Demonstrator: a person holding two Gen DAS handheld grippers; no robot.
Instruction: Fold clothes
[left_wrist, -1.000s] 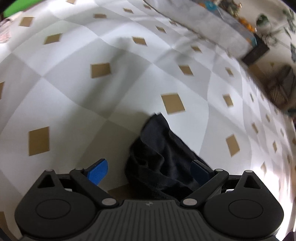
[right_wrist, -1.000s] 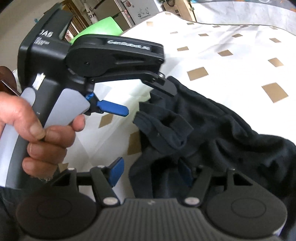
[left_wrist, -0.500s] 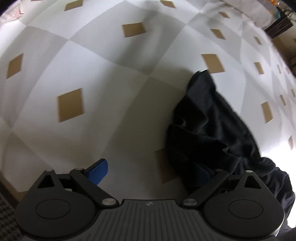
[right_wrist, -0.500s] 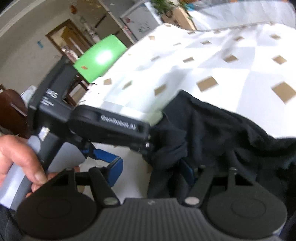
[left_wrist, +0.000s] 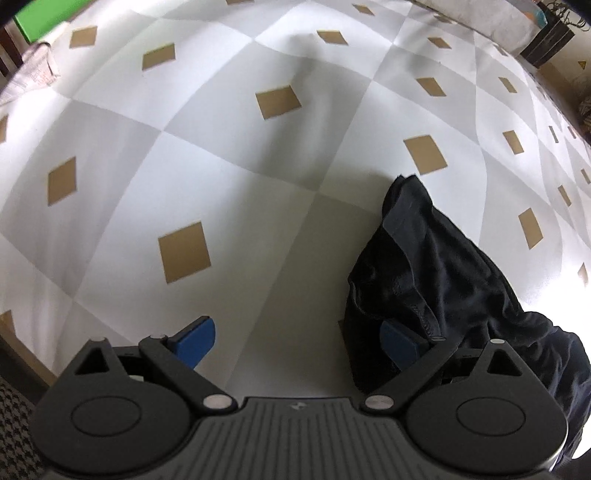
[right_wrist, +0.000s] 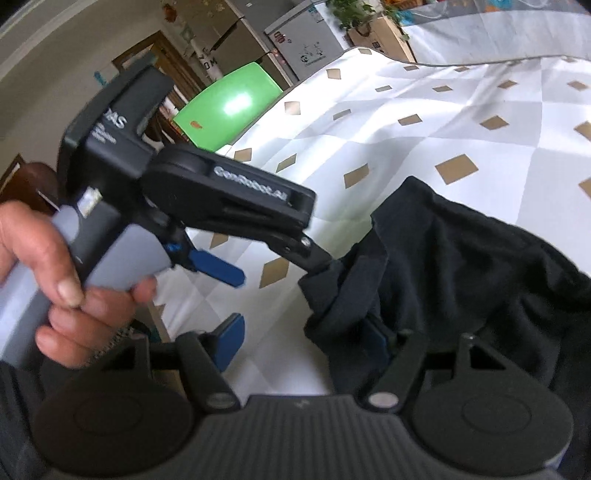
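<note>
left gripper (left_wrist: 295, 339) has swung back over the checked cloth (left_wrist: 229, 155) – jaws wide, one finger under the bunched black garment (left_wrist: 436, 280); right gripper (right_wrist: 306, 343) likewise spread, apparently gripping nothing – unfolded.

Left gripper (left_wrist: 297, 338): black body with a ribbed grey centre panel bearing a small pale emblem, two round black discs at its sides, triangular cut-outs, silver pivot screws on crossed black link arms, and blue fingertip pads (left_wrist: 195, 339). Right gripper (right_wrist: 301, 341): same build, blue pads, silver screws. Seen from the right wrist, the left unit shows a black housing with white lettering, a grey handle (right_wrist: 122, 258), a small blue part, and a hand (right_wrist: 70, 295) with a dark sleeve edge.
</note>
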